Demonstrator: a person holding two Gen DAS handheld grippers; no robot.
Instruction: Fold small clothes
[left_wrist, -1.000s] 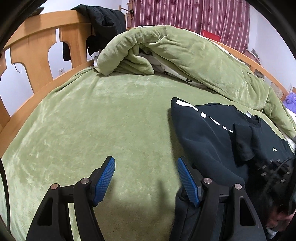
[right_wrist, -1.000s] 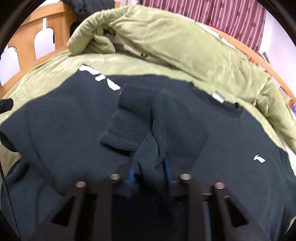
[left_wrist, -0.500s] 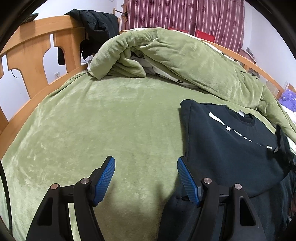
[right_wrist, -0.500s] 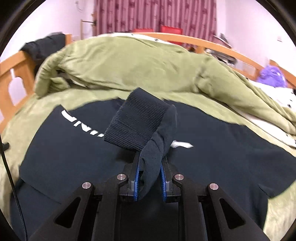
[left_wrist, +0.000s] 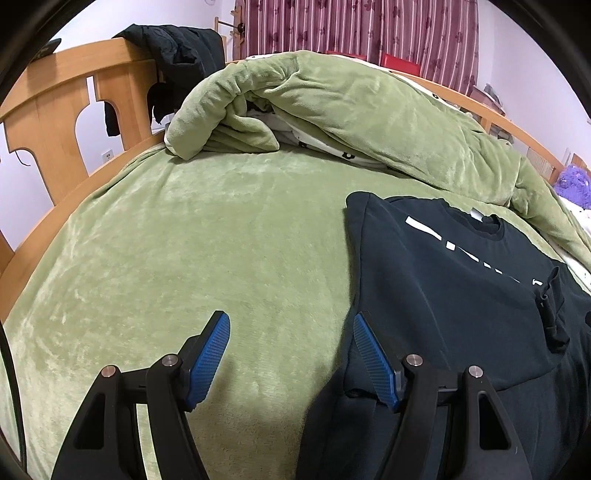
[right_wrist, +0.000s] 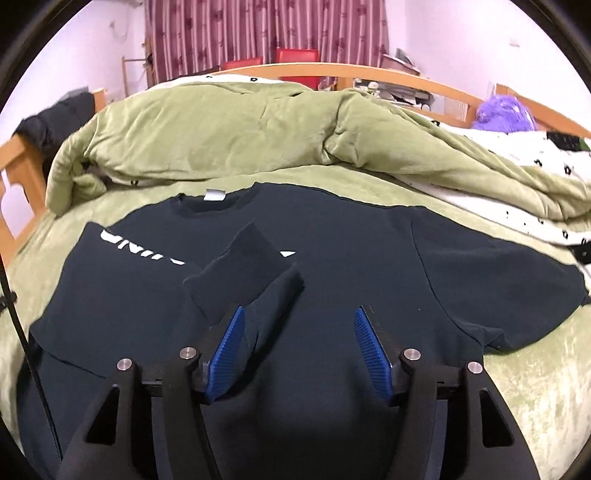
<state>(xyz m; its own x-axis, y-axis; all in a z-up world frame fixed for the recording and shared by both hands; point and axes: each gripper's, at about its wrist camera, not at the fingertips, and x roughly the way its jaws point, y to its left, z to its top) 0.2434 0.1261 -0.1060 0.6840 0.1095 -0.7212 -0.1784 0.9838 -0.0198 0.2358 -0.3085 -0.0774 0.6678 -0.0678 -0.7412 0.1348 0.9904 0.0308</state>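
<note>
Your right gripper (right_wrist: 299, 350) stands wide open with nothing between its blue ribbed pads (right_wrist: 370, 356); the ribbed cuff of the sleeve (right_wrist: 240, 275) lies draped just ahead of the left pad, at about 11 o'clock from it, resting on the body of the garment. The dark navy long-sleeved sweatshirt with white lettering (right_wrist: 332, 266) is spread flat on the green plush bedspread (right_wrist: 535, 369), collar toward 12 o'clock, one sleeve folded across the chest and the other sleeve stretched out toward 3 o'clock.

Your left gripper (left_wrist: 291, 356) is also spread wide and holds nothing. It sits low over the bedspread (left_wrist: 184, 258), with the sweatshirt (left_wrist: 443, 288) at 2 o'clock; the garment's folded edge runs just beside the right pad, whether touching cannot be told. A rumpled green duvet (left_wrist: 351, 107) is heaped at 12 o'clock, and a black jacket (left_wrist: 177, 51) hangs on the wooden bed frame (left_wrist: 62, 99) at 10 o'clock.
</note>
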